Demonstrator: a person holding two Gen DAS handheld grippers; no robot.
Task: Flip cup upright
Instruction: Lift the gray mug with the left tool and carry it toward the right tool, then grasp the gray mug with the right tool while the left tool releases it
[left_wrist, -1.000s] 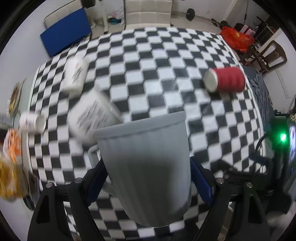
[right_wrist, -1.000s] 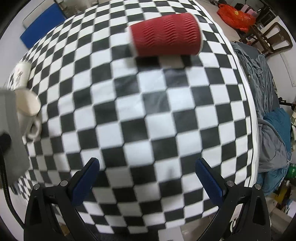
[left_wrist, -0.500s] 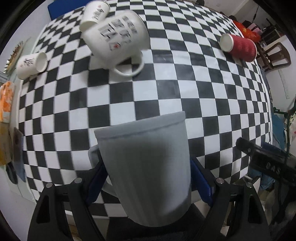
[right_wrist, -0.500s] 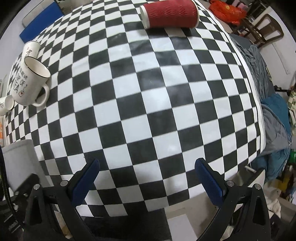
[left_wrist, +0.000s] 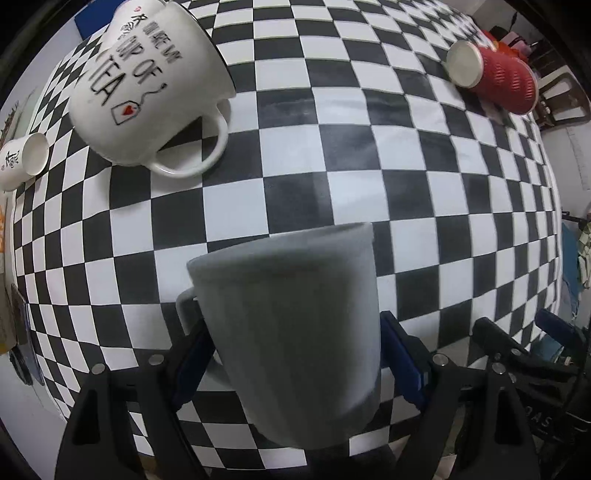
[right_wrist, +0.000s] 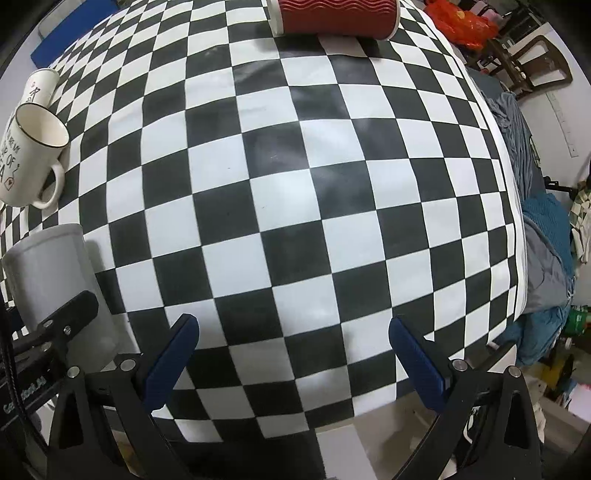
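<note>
A small white cup (left_wrist: 23, 157) is seen lying on its side at the far left of the checkered tablecloth (left_wrist: 314, 155), well to the left of the grey mug (left_wrist: 291, 328). Beyond the grey mug and to its left, a large white mug (left_wrist: 147, 88) printed with "CUP OF TEA" is lying tipped, its handle turned toward the grey mug; the two are well apart.

The grey mug is held by the left gripper (left_wrist: 295, 354), whose blue pads are pressed against its two sides. Its handle is seen at its left. In the right wrist view the same grey mug (right_wrist: 55, 280) is shown at the near left edge of the cloth, with one black finger across its wall. Whether its base is touching the cloth cannot be told.

To the right of the grey mug, the right gripper (right_wrist: 291, 354) is held wide apart, with nothing between its blue pads (right_wrist: 417, 362) and only checkered cloth beyond them.

Far beyond the grey mug and to its right, a red ribbed paper cup (left_wrist: 491, 79) is lying on its side near the cloth's far edge; an orange bag (right_wrist: 461, 22) and a wooden chair (right_wrist: 532, 62) are seen past it.
</note>
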